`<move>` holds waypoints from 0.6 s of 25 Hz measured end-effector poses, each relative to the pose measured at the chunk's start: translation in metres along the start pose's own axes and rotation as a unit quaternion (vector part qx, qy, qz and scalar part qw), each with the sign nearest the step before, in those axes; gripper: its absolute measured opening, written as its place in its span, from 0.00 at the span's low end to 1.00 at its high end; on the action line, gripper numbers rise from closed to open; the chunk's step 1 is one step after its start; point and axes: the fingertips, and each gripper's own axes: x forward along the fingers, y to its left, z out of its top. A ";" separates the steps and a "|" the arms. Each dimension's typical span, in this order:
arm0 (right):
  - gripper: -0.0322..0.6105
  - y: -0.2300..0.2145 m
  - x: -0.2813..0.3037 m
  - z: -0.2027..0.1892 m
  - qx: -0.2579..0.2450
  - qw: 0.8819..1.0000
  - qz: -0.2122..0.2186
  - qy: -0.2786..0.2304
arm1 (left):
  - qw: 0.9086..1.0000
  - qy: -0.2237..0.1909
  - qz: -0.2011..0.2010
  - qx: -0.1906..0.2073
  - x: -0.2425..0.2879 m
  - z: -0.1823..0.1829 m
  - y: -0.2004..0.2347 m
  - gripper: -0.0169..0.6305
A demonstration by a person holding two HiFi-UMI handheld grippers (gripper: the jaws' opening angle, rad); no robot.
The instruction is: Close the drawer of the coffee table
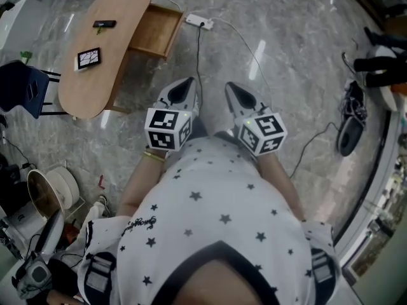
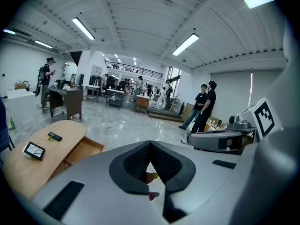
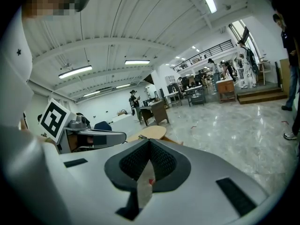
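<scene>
- Approach step: drawer (image 1: 156, 32) stands pulled out of the coffee table (image 1: 121, 8), well apart from you, ahead-left.
- Left gripper (image 1: 186, 81), right gripper (image 1: 231, 88): jaws together, holding nothing.
- Next, likely: reach the drawer's front and push squarely.

Place was a big open lab or workshop hall. Glossy grey marble floor (image 1: 286, 18) w/ a power strip (image 1: 199, 21) & loose cables (image 1: 198, 56) on the near side. Ribbed white ceiling (image 2: 140, 13) w/ long strip lights (image 2: 83, 28). Far side had workbenches (image 2: 68, 102) w/ equipment, a mezzanine railing (image 2: 136, 71) above, & ppl (image 2: 206, 104) standing about.
</scene>
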 end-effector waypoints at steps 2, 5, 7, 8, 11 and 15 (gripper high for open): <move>0.06 -0.004 0.010 0.007 -0.001 1.000 -0.002 0.002 | 1.000 0.002 -0.003 0.000 0.009 0.007 0.008 0.04; 0.06 -0.009 0.026 0.019 -0.003 1.000 -0.004 -0.002 | 1.000 0.003 -0.005 0.005 0.021 0.017 0.022 0.04; 0.06 -0.012 0.037 0.026 0.000 1.000 -0.007 -0.005 | 1.000 0.004 -0.006 0.007 0.029 0.025 0.034 0.04; 0.06 -0.015 0.042 0.030 0.002 1.000 -0.009 -0.006 | 1.000 0.005 -0.006 0.007 0.033 0.028 0.039 0.04; 0.06 -0.022 0.060 0.041 0.006 1.000 -0.020 -0.006 | 1.000 0.009 -0.007 0.006 0.046 0.038 0.058 0.04; 0.06 -0.035 0.088 0.057 0.014 0.999 -0.031 -0.006 | 1.000 0.011 -0.013 0.005 0.066 0.053 0.081 0.04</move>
